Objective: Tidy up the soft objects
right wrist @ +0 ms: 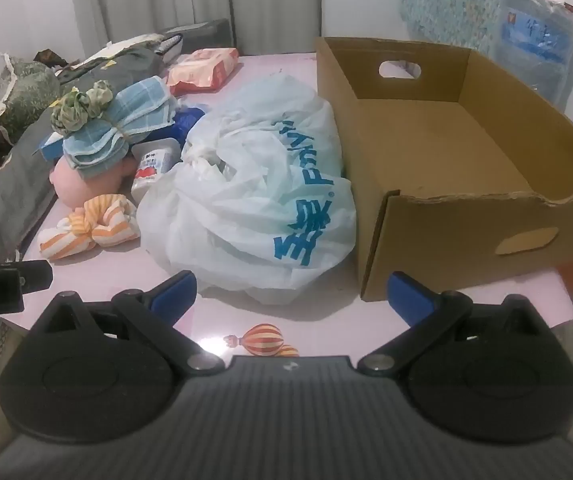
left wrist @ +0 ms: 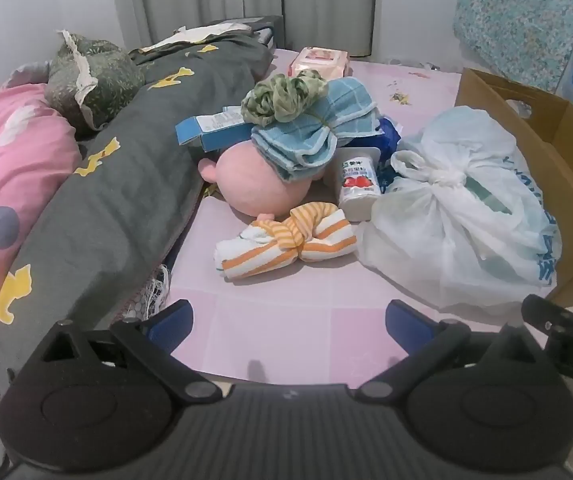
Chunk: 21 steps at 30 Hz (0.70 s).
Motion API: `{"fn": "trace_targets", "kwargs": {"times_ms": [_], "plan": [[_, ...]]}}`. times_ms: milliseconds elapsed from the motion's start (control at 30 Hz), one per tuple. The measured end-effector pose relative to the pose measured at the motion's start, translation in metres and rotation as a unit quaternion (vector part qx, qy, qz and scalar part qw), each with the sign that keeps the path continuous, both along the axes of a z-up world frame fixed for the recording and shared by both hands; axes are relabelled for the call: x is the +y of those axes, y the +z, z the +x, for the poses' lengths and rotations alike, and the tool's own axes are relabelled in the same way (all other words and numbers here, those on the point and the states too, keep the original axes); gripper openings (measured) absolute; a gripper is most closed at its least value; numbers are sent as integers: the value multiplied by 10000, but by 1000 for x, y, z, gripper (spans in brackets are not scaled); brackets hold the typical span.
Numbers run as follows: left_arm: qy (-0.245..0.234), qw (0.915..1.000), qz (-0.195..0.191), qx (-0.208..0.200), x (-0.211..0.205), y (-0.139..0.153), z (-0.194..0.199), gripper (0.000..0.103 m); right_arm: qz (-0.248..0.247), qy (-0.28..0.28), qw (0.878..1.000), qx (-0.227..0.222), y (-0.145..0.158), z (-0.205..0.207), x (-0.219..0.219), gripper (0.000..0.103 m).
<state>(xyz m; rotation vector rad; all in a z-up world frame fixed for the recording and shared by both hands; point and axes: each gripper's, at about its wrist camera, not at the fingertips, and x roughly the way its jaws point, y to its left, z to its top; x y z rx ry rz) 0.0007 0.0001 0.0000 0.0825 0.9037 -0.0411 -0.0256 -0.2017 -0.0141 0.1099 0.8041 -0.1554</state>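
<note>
Both released: left gripper (left wrist: 288,328) over bare pink bed sheet (left wrist: 286,288) short of striped orange cloth bundle (left wrist: 286,242); right gripper (right wrist: 290,294) before white plastic bag (right wrist: 254,192). Cardboard box (right wrist: 466,216) interior visible, empty, only from right wrist.

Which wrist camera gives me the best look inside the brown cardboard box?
The right wrist view: the brown cardboard box shows its whole bare floor and both handle cutouts. The left wrist view catches only one corner and a side wall at its right edge.
</note>
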Motion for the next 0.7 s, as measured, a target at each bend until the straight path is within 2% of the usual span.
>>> {"fn": "trace_targets", "kwargs": {"times_ms": [700], "plan": [[16, 10000, -31, -28, 1, -3, 1, 103, 14, 32, 10000, 64, -2, 4, 2, 102]]}}
